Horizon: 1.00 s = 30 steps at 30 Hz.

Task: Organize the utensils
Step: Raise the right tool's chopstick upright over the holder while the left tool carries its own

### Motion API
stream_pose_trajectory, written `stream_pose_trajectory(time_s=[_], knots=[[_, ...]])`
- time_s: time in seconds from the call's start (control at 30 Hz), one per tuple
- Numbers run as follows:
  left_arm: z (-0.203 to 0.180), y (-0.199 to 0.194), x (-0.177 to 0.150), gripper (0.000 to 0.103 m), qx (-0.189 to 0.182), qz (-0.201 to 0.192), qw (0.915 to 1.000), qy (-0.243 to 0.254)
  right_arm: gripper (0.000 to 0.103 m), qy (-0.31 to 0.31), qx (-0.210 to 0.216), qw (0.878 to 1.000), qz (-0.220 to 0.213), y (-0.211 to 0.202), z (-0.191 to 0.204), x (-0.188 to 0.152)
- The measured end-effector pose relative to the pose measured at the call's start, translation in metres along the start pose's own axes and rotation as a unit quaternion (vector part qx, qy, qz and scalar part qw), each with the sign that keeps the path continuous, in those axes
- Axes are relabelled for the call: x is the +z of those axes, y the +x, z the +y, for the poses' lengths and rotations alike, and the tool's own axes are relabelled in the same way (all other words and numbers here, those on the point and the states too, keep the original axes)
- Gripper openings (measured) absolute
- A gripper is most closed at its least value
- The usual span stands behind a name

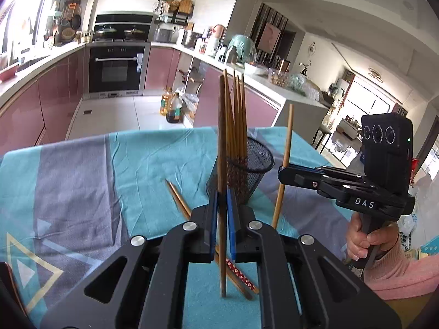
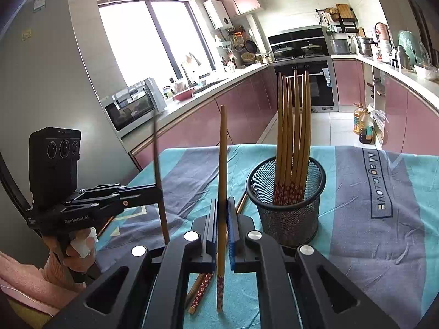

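Observation:
A black mesh cup [image 1: 255,164] [image 2: 288,203] stands on the table and holds several wooden chopsticks [image 1: 237,126] [image 2: 293,137] upright. My left gripper [image 1: 221,219] is shut on one chopstick [image 1: 221,142], held upright in front of the cup. It also shows at the left in the right wrist view [image 2: 157,192], with its chopstick [image 2: 159,175]. My right gripper [image 2: 222,224] is shut on another chopstick [image 2: 222,164], upright, left of the cup. It shows in the left wrist view [image 1: 284,171] with its chopstick [image 1: 285,161]. Two loose chopsticks [image 1: 181,203] [image 2: 200,293] lie on the cloth.
The table is covered by a teal and grey cloth [image 1: 82,181] [image 2: 384,246]. Behind it are the kitchen floor, pink cabinets [image 2: 219,118], an oven [image 1: 116,68] and oil bottles [image 1: 171,107] on the floor.

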<state>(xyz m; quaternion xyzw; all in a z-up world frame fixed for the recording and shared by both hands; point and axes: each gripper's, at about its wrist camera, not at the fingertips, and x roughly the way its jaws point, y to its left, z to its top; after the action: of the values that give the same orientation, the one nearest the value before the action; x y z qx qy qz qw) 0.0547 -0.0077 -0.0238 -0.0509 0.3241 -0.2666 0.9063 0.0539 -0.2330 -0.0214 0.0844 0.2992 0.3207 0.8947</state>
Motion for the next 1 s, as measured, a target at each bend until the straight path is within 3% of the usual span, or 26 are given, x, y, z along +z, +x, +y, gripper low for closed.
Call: stream_pose_trajectory(time_s=[0.53,1.0], knots=[[-0.008,-0.011,0.031,0.007,-0.018,-0.045,0.9988,0.001,0.006,-0.025,-0.007,0.999,-0.047,-0.025,0.001,0.030],[-0.022,-0.008,0.077,0.007,-0.027,-0.084,0.9959,0.015,0.006,-0.048,-0.021,0.994,-0.093,-0.053,-0.005,0.069]])
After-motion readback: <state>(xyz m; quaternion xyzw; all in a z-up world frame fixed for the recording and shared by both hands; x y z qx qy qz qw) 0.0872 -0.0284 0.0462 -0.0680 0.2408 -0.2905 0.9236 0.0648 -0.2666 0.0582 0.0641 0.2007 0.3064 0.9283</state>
